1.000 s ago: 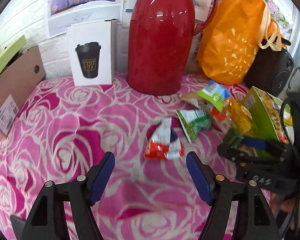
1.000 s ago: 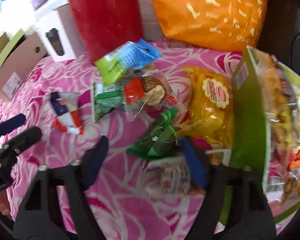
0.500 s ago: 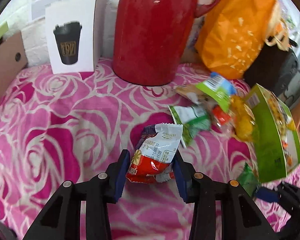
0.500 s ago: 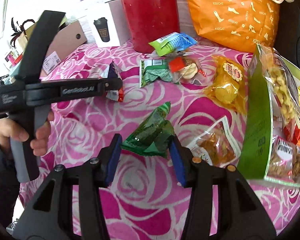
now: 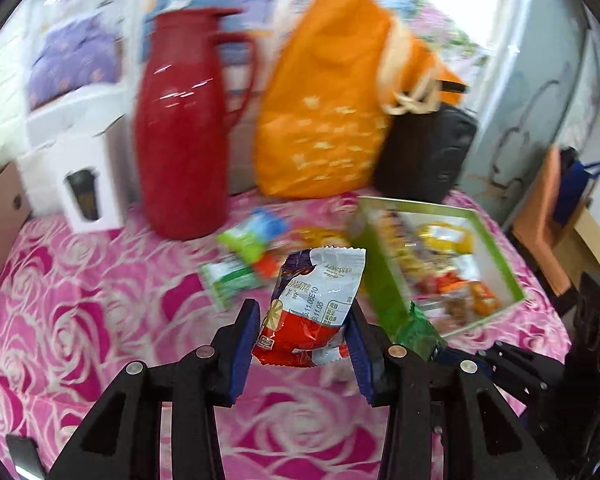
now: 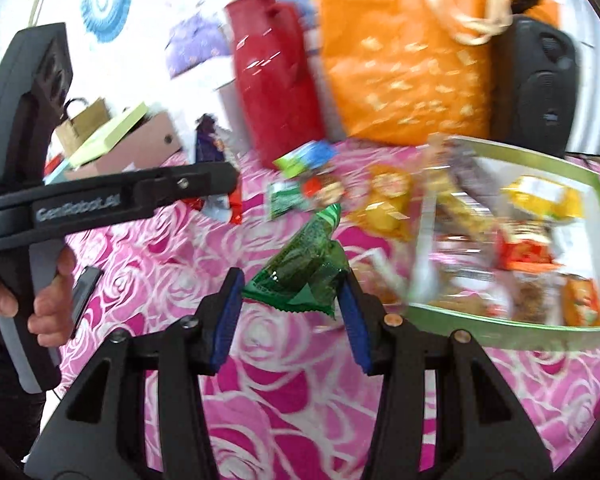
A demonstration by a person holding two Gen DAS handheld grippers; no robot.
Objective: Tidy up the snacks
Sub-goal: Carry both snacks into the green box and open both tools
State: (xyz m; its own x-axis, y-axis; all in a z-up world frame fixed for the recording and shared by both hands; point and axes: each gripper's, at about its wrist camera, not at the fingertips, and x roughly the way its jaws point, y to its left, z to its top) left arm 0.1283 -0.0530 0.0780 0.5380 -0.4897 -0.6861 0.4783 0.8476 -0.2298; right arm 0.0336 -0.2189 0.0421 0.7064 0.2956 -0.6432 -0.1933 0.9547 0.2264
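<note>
Left claw (image 5: 302, 344) clamped on a packet, right claw (image 6: 290, 306) likewise, both raised

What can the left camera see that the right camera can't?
Only the left wrist view shows the white box with a cup picture and the printed back of the red and white snack packet in the left gripper.

Only the right wrist view shows the hand holding the left gripper's handle, and a brown paper bag.

Both show the red jug, the orange bag, the green box of snacks, the pink rose cloth, and the green packet in the right gripper.
</note>
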